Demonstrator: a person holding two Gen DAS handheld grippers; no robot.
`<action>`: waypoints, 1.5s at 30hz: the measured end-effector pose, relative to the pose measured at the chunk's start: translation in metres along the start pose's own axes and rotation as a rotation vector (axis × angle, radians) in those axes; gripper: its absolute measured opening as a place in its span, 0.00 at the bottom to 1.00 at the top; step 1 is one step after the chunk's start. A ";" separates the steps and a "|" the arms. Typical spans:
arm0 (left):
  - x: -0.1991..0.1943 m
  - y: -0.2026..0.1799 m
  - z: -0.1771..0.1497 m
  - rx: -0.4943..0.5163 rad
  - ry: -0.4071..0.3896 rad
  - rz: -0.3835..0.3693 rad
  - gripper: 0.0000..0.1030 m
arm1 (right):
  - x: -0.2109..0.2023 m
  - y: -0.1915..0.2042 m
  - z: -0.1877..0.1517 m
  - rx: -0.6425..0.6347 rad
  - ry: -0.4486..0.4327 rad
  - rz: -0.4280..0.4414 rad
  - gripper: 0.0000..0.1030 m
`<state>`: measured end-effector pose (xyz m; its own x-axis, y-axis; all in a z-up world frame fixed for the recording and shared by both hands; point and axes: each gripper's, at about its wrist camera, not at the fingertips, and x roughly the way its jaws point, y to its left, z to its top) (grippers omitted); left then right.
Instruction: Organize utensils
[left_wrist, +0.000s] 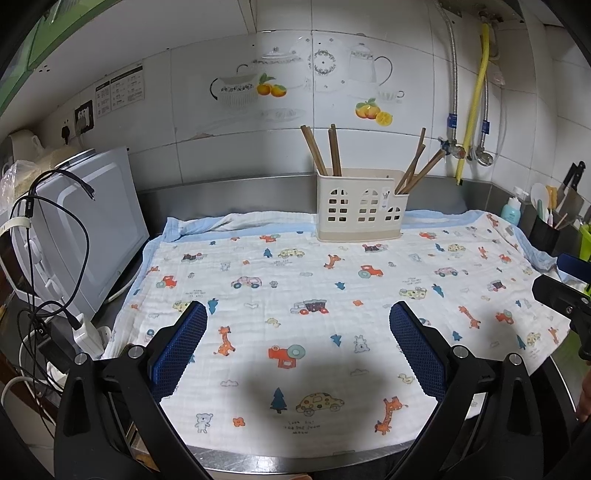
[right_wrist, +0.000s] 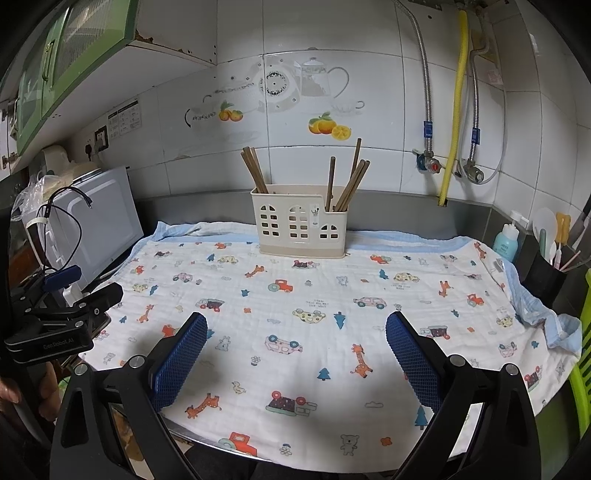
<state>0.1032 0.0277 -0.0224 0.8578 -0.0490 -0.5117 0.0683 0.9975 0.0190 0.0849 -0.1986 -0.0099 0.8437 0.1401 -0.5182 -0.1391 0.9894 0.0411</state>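
Note:
A cream plastic utensil holder (left_wrist: 358, 205) (right_wrist: 300, 221) stands at the back of a cartoon-printed cloth (left_wrist: 314, 295) (right_wrist: 314, 314). Brown wooden chopsticks (left_wrist: 325, 151) (right_wrist: 255, 170) lean in its left compartment, and more chopsticks (left_wrist: 417, 166) (right_wrist: 351, 181) lean in its right one. My left gripper (left_wrist: 298, 319) hovers open over the near part of the cloth, nothing between its blue pads. My right gripper (right_wrist: 296, 328) is likewise open and empty. Each gripper shows at the edge of the other's view: the right gripper (left_wrist: 565, 299), the left gripper (right_wrist: 62, 306).
A white microwave (left_wrist: 81, 229) (right_wrist: 92, 218) with dangling black cables stands at the left. At the right are a blue bottle (right_wrist: 506, 240), a black cup of tools (right_wrist: 546, 277), knives (left_wrist: 570, 188) and a green rack (right_wrist: 583, 350). Pipes and a yellow hose (right_wrist: 456, 110) run down the tiled wall.

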 end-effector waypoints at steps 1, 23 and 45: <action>0.001 0.000 -0.001 0.000 0.002 0.000 0.95 | 0.001 0.000 0.000 0.000 0.002 0.000 0.91; 0.029 0.005 -0.001 -0.033 0.039 0.008 0.95 | 0.031 -0.011 0.000 -0.005 0.051 -0.009 0.91; 0.087 0.016 -0.007 -0.020 0.102 0.064 0.95 | 0.082 -0.064 -0.013 0.052 0.121 -0.082 0.91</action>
<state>0.1751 0.0394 -0.0731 0.8037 0.0190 -0.5947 0.0044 0.9993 0.0379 0.1563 -0.2510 -0.0660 0.7822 0.0565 -0.6205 -0.0430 0.9984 0.0367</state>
